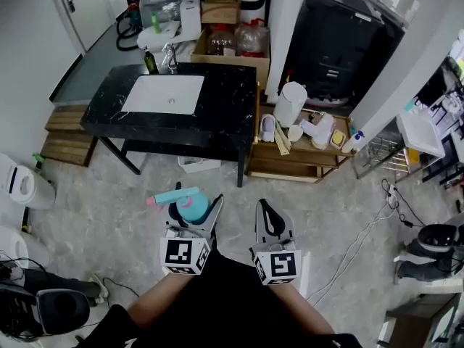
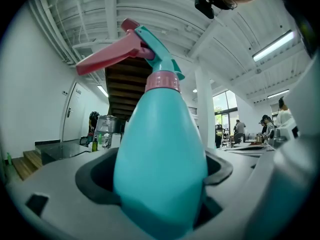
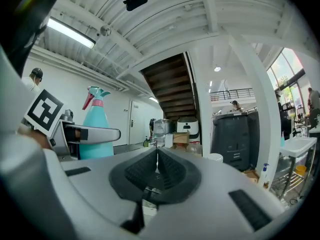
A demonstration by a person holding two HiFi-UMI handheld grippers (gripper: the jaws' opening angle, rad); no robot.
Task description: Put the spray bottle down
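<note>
A teal spray bottle with a pink trigger and collar is clamped in my left gripper, held above the floor in front of the person. In the left gripper view the spray bottle fills the gap between the jaws, nozzle pointing left. My right gripper hangs beside it, shut, with nothing between its pads. From the right gripper view the spray bottle shows at the left, in the other gripper.
A black counter with a white sink stands ahead. A low wooden shelf with a white jug and small bottles is to its right. A cable trails across the marbled floor; white appliances sit at the left.
</note>
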